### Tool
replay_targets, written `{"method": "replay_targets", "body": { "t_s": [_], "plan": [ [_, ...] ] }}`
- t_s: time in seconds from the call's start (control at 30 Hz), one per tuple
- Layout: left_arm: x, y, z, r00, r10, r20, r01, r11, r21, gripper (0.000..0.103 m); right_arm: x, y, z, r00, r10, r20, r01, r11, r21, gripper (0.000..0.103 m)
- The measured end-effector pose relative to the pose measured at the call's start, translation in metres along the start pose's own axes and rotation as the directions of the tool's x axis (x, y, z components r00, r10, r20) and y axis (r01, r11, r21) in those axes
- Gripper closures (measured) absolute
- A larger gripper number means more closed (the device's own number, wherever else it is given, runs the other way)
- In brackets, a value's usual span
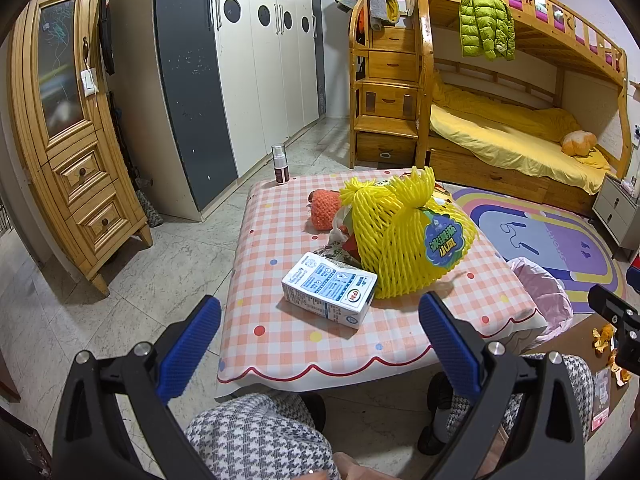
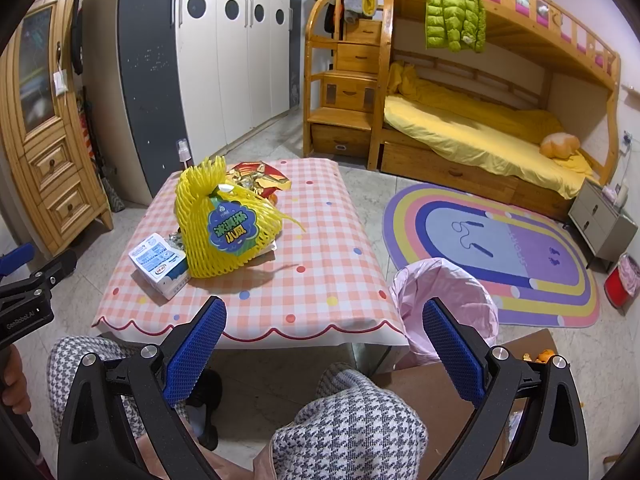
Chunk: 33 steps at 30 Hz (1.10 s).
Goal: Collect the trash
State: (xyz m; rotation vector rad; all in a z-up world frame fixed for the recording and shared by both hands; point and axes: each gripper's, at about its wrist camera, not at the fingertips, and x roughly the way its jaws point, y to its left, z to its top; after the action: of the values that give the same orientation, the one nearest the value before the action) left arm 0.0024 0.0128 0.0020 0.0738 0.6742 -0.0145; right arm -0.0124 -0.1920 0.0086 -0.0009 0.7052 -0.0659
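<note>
**Both tools wide open above a littered counter**

The left tool (image 1: pixel 320 344) hangs at the bottom of its frame with its blue pads spread wide and nothing between them. The right tool (image 2: pixel 324 352) sits likewise at the bottom of its own frame, spread wide and empty.

The counter (image 1: pixel 280 336), covered in a pink checked cloth with coloured dots, fills the middle of both views. On it lies a milk carton (image 1: pixel 330 288) on its side, at the centre of the left view. Touching it from the right is a yellow foam net (image 1: pixel 404 236) with a blue-green label, the largest piece of litter. Behind the net, toward the upper middle, lies an orange foam net (image 1: pixel 324 210). In the right view a red and gold wrapper (image 2: pixel 260 178) shows behind the yellow net. A small pump bottle (image 1: pixel 281 163) stands upright at the counter's far corner.

A bin lined with a pink bag (image 2: pixel 444 300) stands on the floor just beside the counter's near right corner, right of centre in the right view. Orange peel (image 1: pixel 602 338) lies on cardboard at the right edge of the left view.
</note>
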Motion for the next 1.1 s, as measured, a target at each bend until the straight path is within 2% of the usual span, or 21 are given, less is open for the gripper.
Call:
{"method": "replay_targets", "body": {
  "t_s": [0.27,0.4,0.53,0.77,0.87,0.93,1.0,1.1],
  "plan": [
    [0.008,0.001,-0.003,1.000,0.003,-0.019,-0.003,1.000,-0.003,0.007,0.007,0.001,-0.006,1.000,-0.001,-0.017,0.001,1.000,-0.002,0.005],
    [0.022,0.003,-0.003,0.999,0.028,-0.035,-0.028,1.000,-0.012,0.007,0.021,0.005,-0.001,1.000,0.009,-0.026,-0.009,1.000,-0.013,0.005],
    [0.040,0.007,-0.003,0.997,0.056,-0.054,-0.057,0.998,-0.014,0.007,0.044,0.017,0.005,0.999,0.040,-0.022,-0.042,0.997,-0.062,0.005],
    [0.067,0.012,-0.003,0.996,0.075,-0.049,-0.075,0.997,0.001,0.007,0.085,0.034,0.020,0.991,0.133,-0.021,-0.134,0.988,-0.077,0.005],
    [0.080,0.016,-0.002,0.997,0.042,-0.058,-0.044,0.999,-0.020,0.007,0.102,0.043,0.027,0.985,0.171,0.006,-0.169,0.981,-0.095,0.005],
    [0.092,0.018,0.000,0.997,0.015,-0.074,-0.018,0.999,-0.039,0.007,0.113,0.048,0.030,0.987,0.160,-0.017,-0.160,0.981,-0.108,0.005],
    [0.101,0.019,0.000,0.997,0.007,-0.075,-0.011,0.999,-0.041,0.007,0.128,0.052,0.032,0.983,0.176,-0.050,-0.180,0.977,-0.110,0.005],
    [0.120,0.018,0.002,0.997,0.006,-0.075,-0.008,1.000,-0.022,0.007,0.148,0.057,0.034,0.984,0.157,-0.083,-0.166,0.978,-0.128,0.005]
  ]
}}
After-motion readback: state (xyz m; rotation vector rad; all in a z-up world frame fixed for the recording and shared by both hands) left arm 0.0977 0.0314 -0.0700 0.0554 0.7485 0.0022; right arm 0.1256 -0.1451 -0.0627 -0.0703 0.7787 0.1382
